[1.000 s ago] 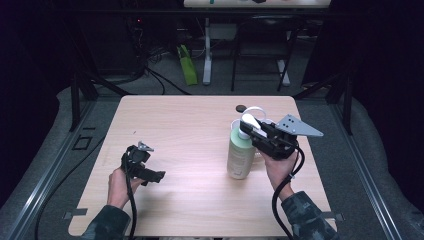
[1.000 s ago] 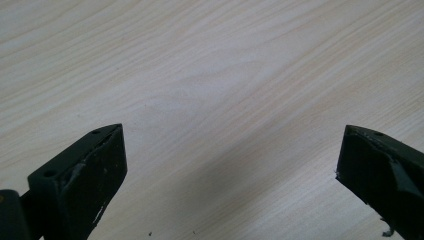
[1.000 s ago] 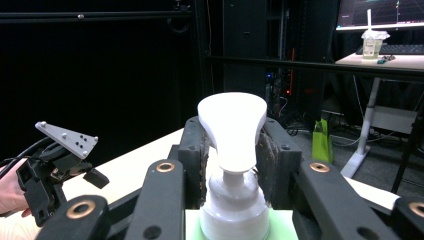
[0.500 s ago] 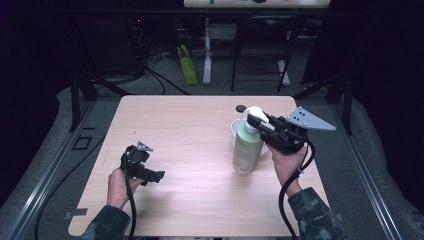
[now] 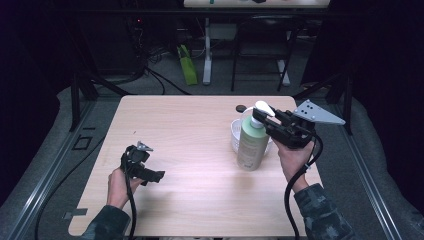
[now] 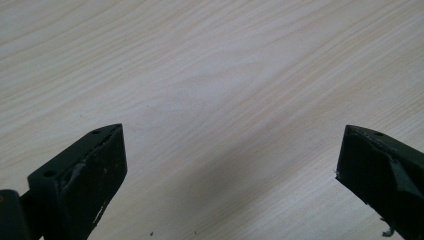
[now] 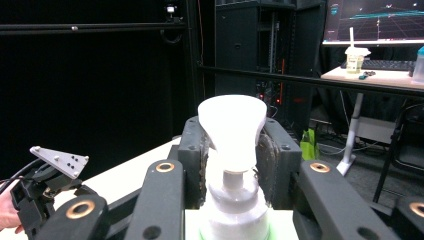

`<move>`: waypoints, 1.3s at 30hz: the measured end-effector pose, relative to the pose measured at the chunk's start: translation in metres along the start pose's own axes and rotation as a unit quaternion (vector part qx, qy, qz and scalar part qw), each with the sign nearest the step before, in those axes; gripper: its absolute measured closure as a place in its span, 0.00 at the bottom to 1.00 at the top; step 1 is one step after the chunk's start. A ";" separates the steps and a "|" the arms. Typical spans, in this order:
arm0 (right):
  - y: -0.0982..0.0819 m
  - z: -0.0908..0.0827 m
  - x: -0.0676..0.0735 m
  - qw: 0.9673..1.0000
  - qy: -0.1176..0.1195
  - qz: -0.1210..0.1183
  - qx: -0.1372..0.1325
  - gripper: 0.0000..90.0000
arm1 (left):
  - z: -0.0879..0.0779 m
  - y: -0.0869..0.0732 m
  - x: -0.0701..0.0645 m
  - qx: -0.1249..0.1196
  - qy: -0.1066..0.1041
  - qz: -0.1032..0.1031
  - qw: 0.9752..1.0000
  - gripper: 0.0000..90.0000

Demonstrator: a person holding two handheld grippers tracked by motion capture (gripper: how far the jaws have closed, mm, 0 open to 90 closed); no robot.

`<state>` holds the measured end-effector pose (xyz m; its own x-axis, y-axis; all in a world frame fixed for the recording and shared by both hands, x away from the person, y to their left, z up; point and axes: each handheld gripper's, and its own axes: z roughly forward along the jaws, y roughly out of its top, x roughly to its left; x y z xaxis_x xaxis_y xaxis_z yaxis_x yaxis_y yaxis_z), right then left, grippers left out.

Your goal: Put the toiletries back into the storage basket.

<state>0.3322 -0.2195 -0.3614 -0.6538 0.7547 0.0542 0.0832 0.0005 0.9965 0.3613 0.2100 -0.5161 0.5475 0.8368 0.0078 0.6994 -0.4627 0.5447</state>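
Right gripper [image 5: 261,116]: its 2 black jaws are pressed on the white pump head [image 7: 232,126] of the bottle, 1 jaw on each side; a grey three-cornered plate [image 5: 317,112] sits on top of it.
Pump bottle [image 5: 250,142]: pale green, upright on the right half of the wooden table [image 5: 190,145], just in front of a clear round container [image 5: 235,134].
Small dark object [image 5: 241,108]: lies on the table behind the bottle; I cannot tell what it is.
Left gripper [image 6: 230,180]: jaws wide apart, nothing between them, held low over bare wood near the front left of the table, well apart from the bottle.
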 end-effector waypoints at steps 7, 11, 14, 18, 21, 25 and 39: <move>0.008 -0.003 -0.002 1.000 -0.001 -0.006 -0.003 0.75 | 0.000 0.000 0.000 0.000 -0.001 -0.001 1.000 0.00; 0.014 -0.006 -0.004 1.000 -0.004 -0.003 -0.008 0.75 | 0.000 0.000 0.000 0.000 -0.001 0.003 1.000 0.00; 0.019 -0.007 -0.004 1.000 -0.004 -0.009 -0.008 0.75 | 0.000 0.000 0.000 0.000 -0.001 0.003 1.000 0.00; 0.026 -0.008 -0.003 1.000 -0.003 -0.017 -0.009 0.75 | 0.000 0.000 0.000 0.001 -0.001 0.004 1.000 0.00; 0.030 -0.009 -0.004 1.000 -0.001 -0.017 -0.008 0.75 | 0.000 0.000 0.000 -0.001 0.000 0.004 1.000 0.00; 0.035 -0.009 -0.006 1.000 -0.001 -0.012 -0.006 0.75 | -0.001 0.000 0.000 -0.003 0.001 0.002 1.000 0.00; 0.050 0.001 -0.016 1.000 -0.009 -0.012 0.002 0.75 | 0.000 0.000 0.000 0.000 0.000 0.004 1.000 0.00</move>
<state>0.3471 -0.2308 -0.3124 -0.6413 0.7668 0.0294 0.0715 0.0216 0.9972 0.3613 0.2102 -0.5162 0.5530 0.8331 0.0133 0.6945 -0.4697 0.5451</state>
